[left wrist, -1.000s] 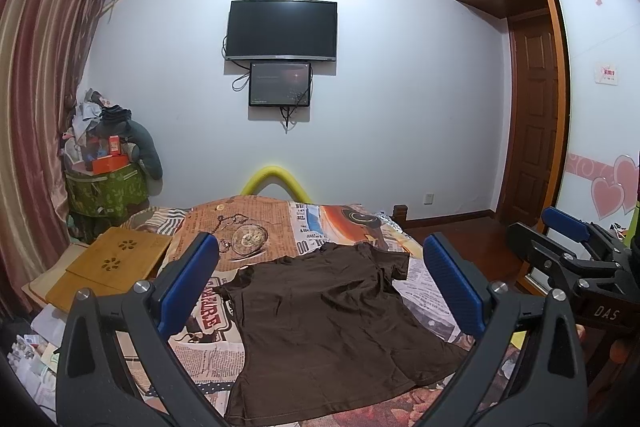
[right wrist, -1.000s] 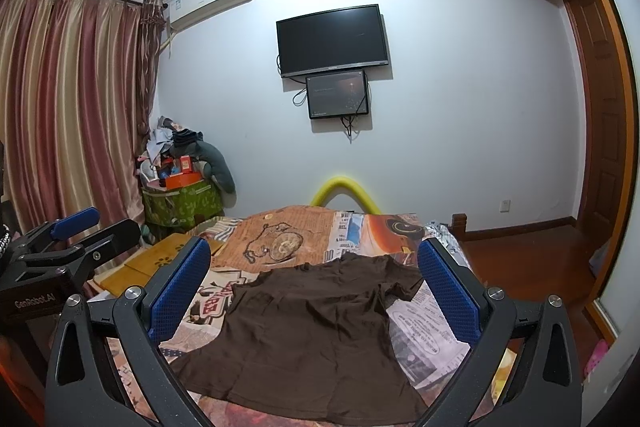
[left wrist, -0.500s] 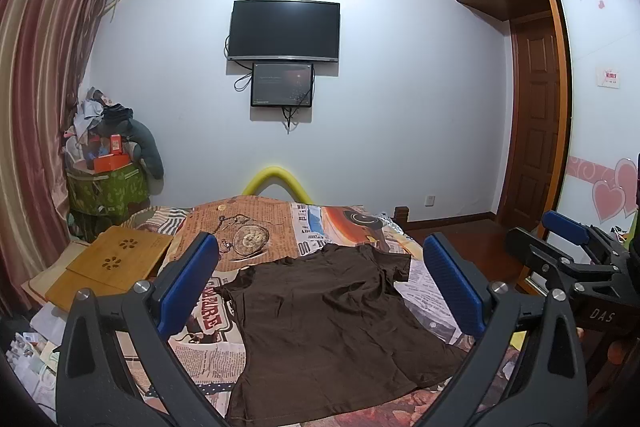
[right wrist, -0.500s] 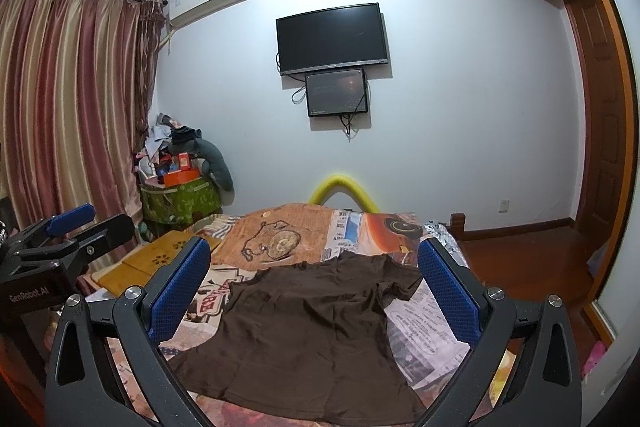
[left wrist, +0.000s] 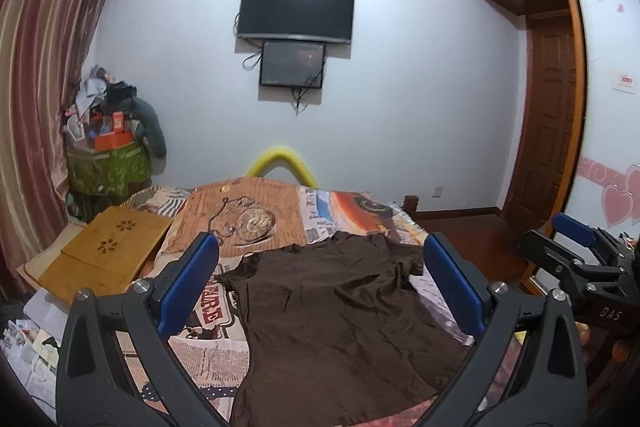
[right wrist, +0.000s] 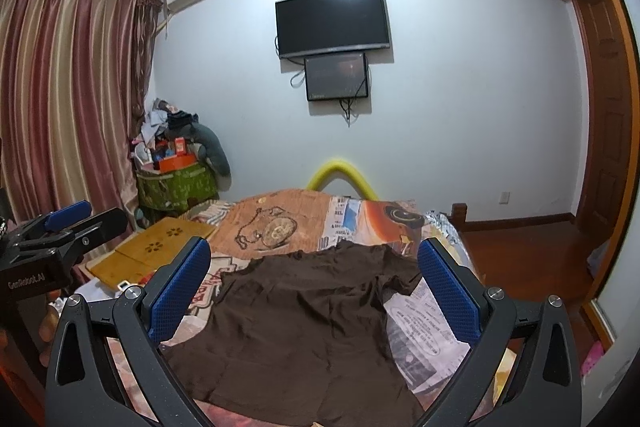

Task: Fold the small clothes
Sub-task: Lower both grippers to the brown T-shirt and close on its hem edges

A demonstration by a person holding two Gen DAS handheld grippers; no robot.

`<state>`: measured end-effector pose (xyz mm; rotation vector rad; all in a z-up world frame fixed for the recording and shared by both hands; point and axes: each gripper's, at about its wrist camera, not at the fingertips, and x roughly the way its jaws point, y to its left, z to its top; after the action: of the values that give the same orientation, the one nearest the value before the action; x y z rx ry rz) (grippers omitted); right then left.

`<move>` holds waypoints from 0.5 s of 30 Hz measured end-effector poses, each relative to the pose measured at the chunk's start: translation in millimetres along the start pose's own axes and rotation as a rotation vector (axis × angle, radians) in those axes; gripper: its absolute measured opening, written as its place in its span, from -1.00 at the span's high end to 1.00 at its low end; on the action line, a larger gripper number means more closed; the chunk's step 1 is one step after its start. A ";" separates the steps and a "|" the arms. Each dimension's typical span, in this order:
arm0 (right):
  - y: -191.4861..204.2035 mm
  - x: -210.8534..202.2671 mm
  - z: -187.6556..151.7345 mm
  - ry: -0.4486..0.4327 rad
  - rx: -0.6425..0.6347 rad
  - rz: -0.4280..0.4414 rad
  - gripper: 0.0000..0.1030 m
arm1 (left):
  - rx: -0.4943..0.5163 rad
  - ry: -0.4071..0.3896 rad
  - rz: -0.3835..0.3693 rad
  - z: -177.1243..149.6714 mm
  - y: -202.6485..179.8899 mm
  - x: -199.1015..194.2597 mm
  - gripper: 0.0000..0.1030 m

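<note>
A brown T-shirt [left wrist: 332,323] lies spread flat on the bed, collar toward the far wall, hem toward me; it shows too in the right wrist view as the same T-shirt [right wrist: 304,331]. My left gripper [left wrist: 320,287] hangs open above the shirt, holding nothing. My right gripper [right wrist: 316,291] is open too, also above the shirt and empty. At the right edge of the left wrist view sits the right gripper [left wrist: 580,259]; the left gripper [right wrist: 60,231] appears at the left edge of the right wrist view.
The bed carries a patterned newspaper-print cover [left wrist: 256,223]. A wooden lap tray [left wrist: 108,255] rests at the bed's left side. A cluttered green bin [left wrist: 106,167] stands by the curtains. A yellow foam arch [left wrist: 282,163] rises at the bed's far end. A wooden door [left wrist: 552,115] is at right.
Both views drift slightly; the grippers stay open above the shirt, and the shirt has not moved.
</note>
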<state>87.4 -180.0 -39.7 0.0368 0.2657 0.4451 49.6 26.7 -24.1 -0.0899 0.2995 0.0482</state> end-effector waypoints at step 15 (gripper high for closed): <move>-40.8 96.5 -18.4 0.148 -0.003 -0.083 -1.00 | -0.059 0.320 0.209 -32.2 100.0 192.0 -1.00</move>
<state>183.6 -175.7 -85.0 -0.0105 0.4101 0.3663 217.4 129.6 -119.8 -0.1244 0.6271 0.2518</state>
